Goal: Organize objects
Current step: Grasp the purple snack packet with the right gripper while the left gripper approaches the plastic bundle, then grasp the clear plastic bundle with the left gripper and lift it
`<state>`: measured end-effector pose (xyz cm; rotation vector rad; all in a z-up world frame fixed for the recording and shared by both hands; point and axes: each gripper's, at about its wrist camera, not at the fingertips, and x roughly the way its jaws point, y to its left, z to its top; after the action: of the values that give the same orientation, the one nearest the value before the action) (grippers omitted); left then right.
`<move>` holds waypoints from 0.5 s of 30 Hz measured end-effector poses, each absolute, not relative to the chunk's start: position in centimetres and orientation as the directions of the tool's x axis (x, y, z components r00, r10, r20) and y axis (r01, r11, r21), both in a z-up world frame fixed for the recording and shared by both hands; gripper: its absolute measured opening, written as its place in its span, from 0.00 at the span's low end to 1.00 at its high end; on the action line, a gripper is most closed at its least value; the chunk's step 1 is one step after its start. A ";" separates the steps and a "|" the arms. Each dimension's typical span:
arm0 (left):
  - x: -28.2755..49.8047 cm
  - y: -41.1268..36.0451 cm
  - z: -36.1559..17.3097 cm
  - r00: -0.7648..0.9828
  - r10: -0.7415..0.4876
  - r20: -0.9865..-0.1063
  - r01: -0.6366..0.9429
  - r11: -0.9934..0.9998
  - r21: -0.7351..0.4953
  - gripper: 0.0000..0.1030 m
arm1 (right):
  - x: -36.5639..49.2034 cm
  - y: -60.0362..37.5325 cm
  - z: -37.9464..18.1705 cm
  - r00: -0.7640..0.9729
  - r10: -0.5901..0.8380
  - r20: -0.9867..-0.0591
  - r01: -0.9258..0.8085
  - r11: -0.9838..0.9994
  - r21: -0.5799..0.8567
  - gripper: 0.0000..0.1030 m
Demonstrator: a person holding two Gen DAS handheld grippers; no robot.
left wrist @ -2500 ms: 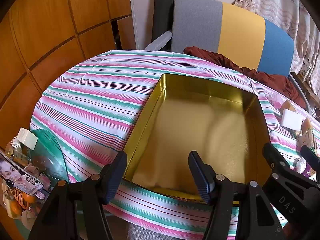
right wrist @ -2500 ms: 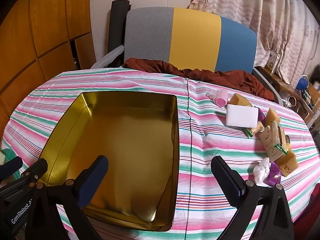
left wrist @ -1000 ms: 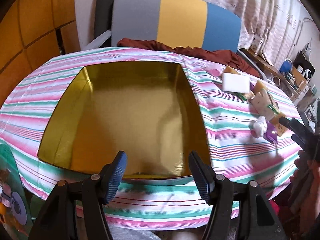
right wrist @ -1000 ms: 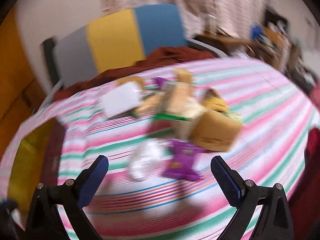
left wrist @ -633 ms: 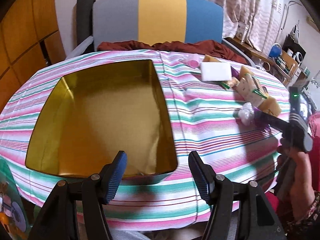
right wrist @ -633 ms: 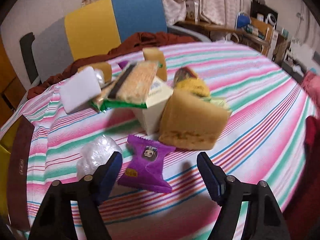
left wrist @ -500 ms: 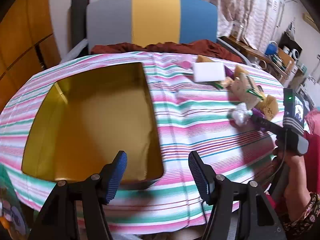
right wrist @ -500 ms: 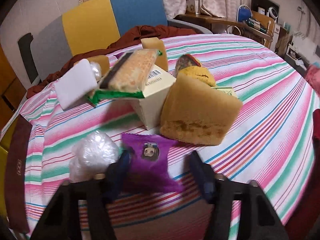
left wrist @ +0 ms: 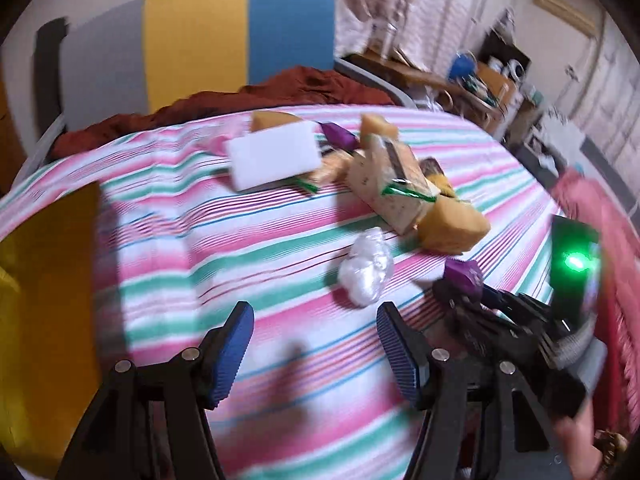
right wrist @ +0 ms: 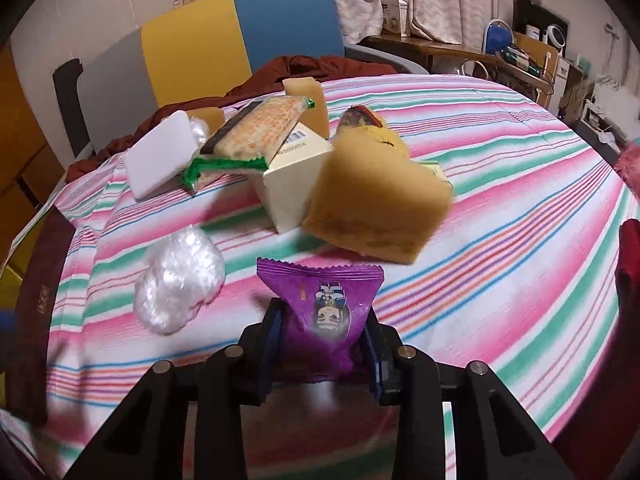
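Note:
My right gripper is shut on a purple snack packet, held just above the striped tablecloth; the packet and that gripper also show at the right of the left wrist view. My left gripper is open and empty over the cloth, near a crumpled clear plastic ball. Behind lies a pile: a tan sponge, a cream box, a cracker pack and a white block. The gold tin is at the left edge.
A grey, yellow and blue chair with a brown cloth stands behind the table. A cluttered desk is at the back right. The plastic ball lies left of the held packet. The tin's dark wall is at far left.
My right gripper has closed on the purple packet and lifted it slightly. My left gripper has swung right, away from the gold tin toward the pile.

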<state>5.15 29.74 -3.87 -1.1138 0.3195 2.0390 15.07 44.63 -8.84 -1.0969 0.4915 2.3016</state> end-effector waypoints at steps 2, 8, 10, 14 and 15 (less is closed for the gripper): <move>4.6 31.6 -5.0 -0.307 0.496 -0.812 -0.741 -0.660 -0.122 0.63 | 15.4 44.3 -8.8 -0.509 0.319 -0.800 -0.606 -0.792 0.069 0.35; 3.4 34.9 -6.9 -0.263 0.522 -0.812 -0.769 -0.621 -0.150 0.63 | 16.2 44.4 -9.0 -0.510 0.312 -0.802 -0.605 -0.792 0.076 0.35; 3.2 35.7 -7.5 -0.257 0.513 -0.819 -0.773 -0.617 -0.144 0.63 | 16.2 44.3 -9.1 -0.510 0.316 -0.800 -0.604 -0.794 0.071 0.36; 2.9 36.6 -8.5 -0.246 0.499 -0.831 -0.778 -0.612 -0.138 0.63 | 16.3 44.2 -9.1 -0.517 0.312 -0.797 -0.604 -0.793 0.082 0.36; 2.9 36.7 -8.7 -0.250 0.493 -0.833 -0.779 -0.614 -0.130 0.63 | 16.3 44.3 -9.1 -0.517 0.311 -0.797 -0.604 -0.792 0.083 0.36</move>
<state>2.89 36.71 -8.72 -1.1440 0.3950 1.9508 16.31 44.31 -9.07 -1.1095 0.4807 2.2996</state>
